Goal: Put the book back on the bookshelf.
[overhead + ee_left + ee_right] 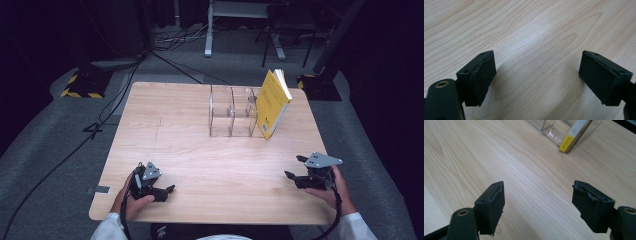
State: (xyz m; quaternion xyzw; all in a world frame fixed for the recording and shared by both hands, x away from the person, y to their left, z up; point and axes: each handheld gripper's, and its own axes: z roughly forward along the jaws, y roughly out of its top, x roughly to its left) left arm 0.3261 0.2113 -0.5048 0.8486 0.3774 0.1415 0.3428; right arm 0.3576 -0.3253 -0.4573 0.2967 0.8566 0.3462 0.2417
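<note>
A yellow book (272, 102) stands tilted in the right end of a clear plastic divider rack (232, 111) at the back of the wooden table (200, 150). The book's lower corner (570, 138) and the rack (549, 127) lie ahead in the right gripper view. My left gripper (169, 190) rests low at the table's front left, open, with bare wood between its jaws (536, 75). Near the front right edge my right gripper (295, 167) is open too, its jaws empty (537, 205).
Beyond the table lie a grey floor with black cables (115, 95), a yellow-and-black striped stand base (82, 85) at back left and table and chair legs (272, 35) at the back. The rack's left compartments hold nothing.
</note>
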